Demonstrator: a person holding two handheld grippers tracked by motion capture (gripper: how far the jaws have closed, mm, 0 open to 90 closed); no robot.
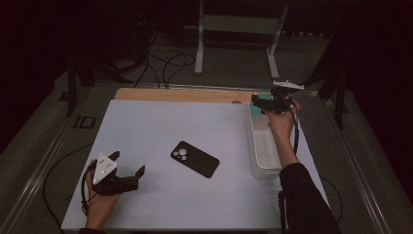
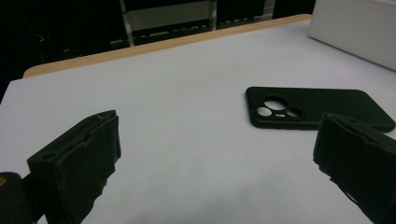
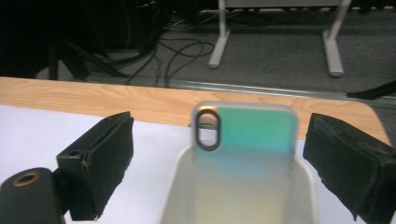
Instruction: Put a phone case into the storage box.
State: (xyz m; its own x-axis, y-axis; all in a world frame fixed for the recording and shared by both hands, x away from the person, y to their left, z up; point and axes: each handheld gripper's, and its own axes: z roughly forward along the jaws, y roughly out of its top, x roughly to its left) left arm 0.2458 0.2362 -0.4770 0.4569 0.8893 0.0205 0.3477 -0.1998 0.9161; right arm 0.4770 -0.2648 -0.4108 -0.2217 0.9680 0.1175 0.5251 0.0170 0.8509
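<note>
White tabletop (image 1: 160,122): black phone case (image 1: 195,159) before spread left gripper (image 1: 127,168); spread right gripper (image 1: 260,101) flanks iridescent case (image 3: 245,133).

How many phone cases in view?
2. A black phone case lies flat mid-table. An iridescent phone case leans against the far end of the white bin on the right. More could lie hidden in the bin behind the person's arm.
</note>
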